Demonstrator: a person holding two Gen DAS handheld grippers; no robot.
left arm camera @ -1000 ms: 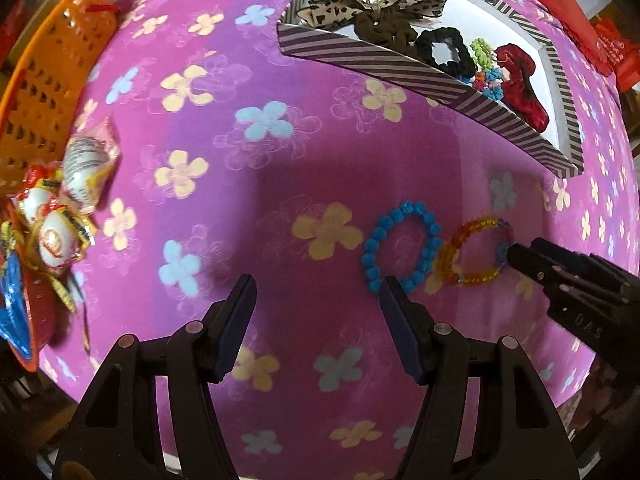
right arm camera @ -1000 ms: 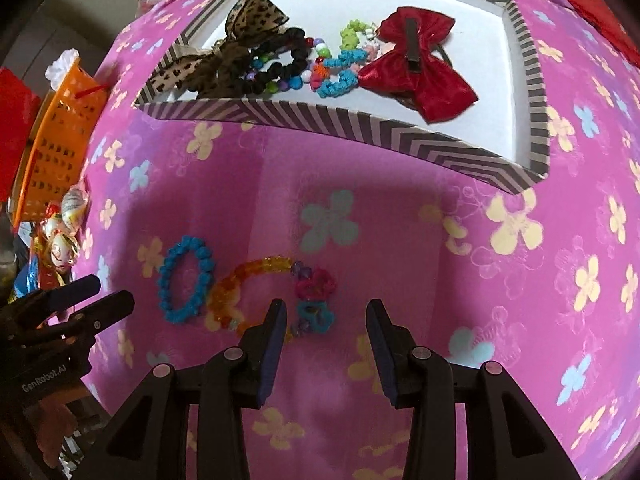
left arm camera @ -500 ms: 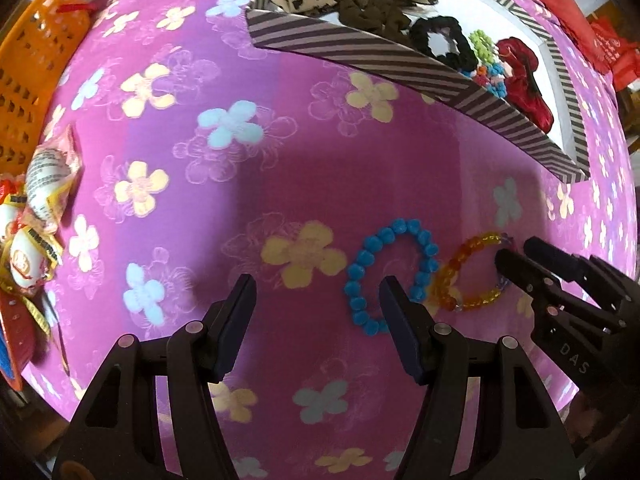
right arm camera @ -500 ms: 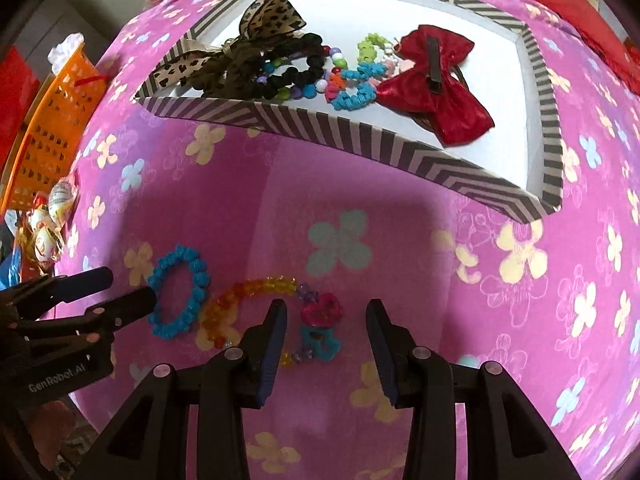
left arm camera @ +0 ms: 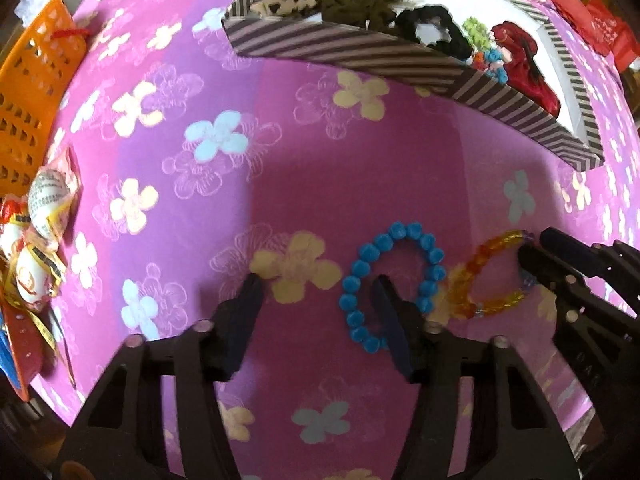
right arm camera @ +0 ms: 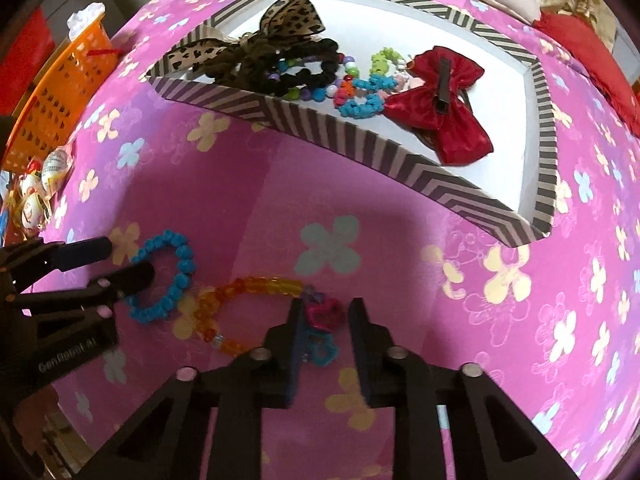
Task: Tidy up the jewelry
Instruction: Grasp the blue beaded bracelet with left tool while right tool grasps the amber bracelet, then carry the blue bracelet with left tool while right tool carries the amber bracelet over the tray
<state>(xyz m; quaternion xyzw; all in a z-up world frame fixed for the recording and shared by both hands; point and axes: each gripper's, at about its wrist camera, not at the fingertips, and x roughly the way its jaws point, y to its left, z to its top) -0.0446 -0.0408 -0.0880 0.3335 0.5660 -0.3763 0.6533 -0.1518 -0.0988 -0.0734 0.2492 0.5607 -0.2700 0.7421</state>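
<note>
A blue bead bracelet [left arm camera: 400, 232] [right arm camera: 184, 264] and an orange-yellow bead bracelet [left arm camera: 476, 276] [right arm camera: 240, 292] lie side by side on the pink flowered cloth. My left gripper [left arm camera: 318, 284] [right arm camera: 120, 262] points straight down, jaws closing. One finger stands inside the blue ring and the other outside, with the ring's left side loose between them. My right gripper [right arm camera: 326, 312] [left arm camera: 532, 248] is closing around the orange bracelet's pink and teal charm [right arm camera: 326, 314]; a slim gap still shows. The striped box [right arm camera: 340, 132] [left arm camera: 360, 48] lies beyond.
Inside the box are a leopard bow [right arm camera: 280, 24], a black scrunchie [right arm camera: 312, 72], bead bracelets and a red bow [right arm camera: 444, 104]. An orange basket [left arm camera: 28, 92] and wrapped snacks [left arm camera: 44, 208] sit at the cloth's left edge. Red fabric [right arm camera: 592, 48] lies at the far right.
My left gripper has sunk over the blue bracelet and its jaws have narrowed. The right gripper's jaws have narrowed around the charm. Both bracelets lie where they were.
</note>
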